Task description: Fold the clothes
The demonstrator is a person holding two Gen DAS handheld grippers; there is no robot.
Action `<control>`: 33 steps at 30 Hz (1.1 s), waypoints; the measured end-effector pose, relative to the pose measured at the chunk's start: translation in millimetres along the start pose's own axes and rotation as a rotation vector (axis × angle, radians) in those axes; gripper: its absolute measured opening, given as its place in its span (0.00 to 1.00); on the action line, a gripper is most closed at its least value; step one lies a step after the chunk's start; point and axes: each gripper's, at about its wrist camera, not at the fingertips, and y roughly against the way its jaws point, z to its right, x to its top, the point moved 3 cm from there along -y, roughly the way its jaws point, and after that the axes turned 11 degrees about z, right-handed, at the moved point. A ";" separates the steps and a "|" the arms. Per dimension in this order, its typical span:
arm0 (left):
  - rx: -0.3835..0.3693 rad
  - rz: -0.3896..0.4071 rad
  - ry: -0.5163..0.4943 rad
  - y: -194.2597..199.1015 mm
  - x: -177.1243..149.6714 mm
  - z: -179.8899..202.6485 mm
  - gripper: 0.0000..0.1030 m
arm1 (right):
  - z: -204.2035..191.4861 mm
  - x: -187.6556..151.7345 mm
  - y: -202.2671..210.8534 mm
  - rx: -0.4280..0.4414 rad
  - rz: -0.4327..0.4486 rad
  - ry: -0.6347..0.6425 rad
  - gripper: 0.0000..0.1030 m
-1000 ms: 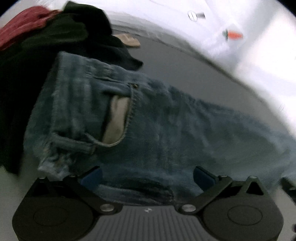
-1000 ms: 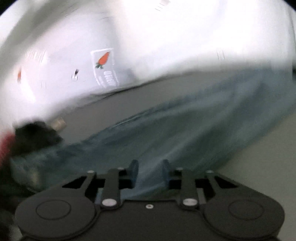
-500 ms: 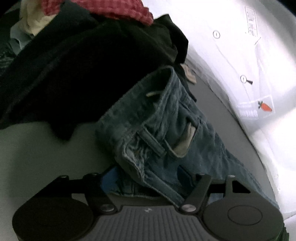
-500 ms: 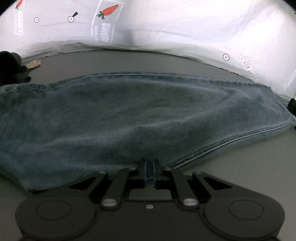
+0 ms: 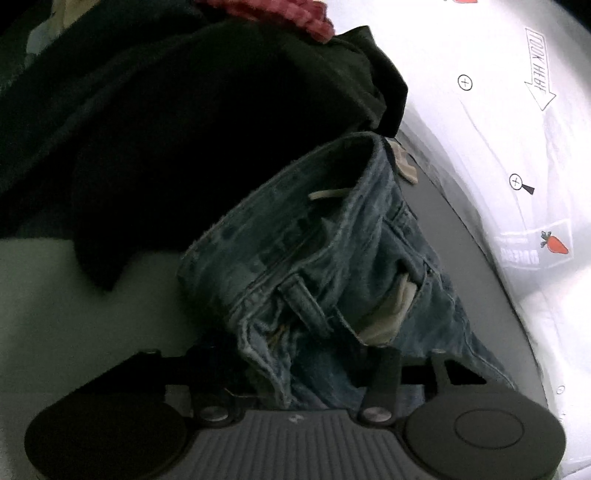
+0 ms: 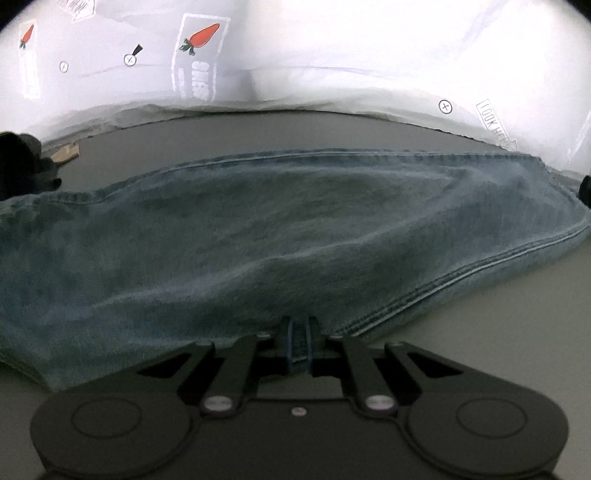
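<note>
A pair of blue jeans (image 5: 332, 258) lies on the grey table (image 5: 55, 314). In the left wrist view its bunched waistband, with a belt loop and a pale pocket lining, sits between the fingers of my left gripper (image 5: 299, 362). That gripper is closed partway on the thick denim. The left finger is hidden behind the cloth. In the right wrist view a leg of the jeans (image 6: 258, 229) stretches flat across the table (image 6: 517, 350), its hem at the right. My right gripper (image 6: 299, 332) is shut on the near edge of that leg.
A pile of dark clothes (image 5: 166, 129) with a red checked garment (image 5: 280, 14) on top lies just behind the waistband. A white printed sheet (image 6: 369, 55) rises along the table's far edge. A small beige scrap (image 6: 66, 152) lies near it.
My left gripper has swung round to the waistband and closed in on it. My right gripper has shut on the leg's edge, and the leg now lies spread out and still.
</note>
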 end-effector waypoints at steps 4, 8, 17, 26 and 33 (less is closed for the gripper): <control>-0.078 0.034 -0.072 17.5 7.2 27.4 0.13 | 9.6 -1.7 1.6 0.022 0.011 -0.054 0.08; -0.200 0.077 -0.236 42.1 7.2 85.9 0.12 | 18.1 -2.5 0.2 0.052 0.019 -0.109 0.08; -0.499 -0.093 -0.588 35.9 -69.8 228.1 0.32 | 35.0 -2.9 0.0 0.112 -0.013 -0.222 0.08; -0.668 -0.203 -0.605 57.4 -75.7 234.8 0.75 | 49.8 -3.3 7.3 0.151 -0.085 -0.399 0.23; -0.667 -0.177 -0.487 78.8 -44.0 217.1 0.86 | 40.7 10.8 9.3 0.205 -0.079 -0.458 0.26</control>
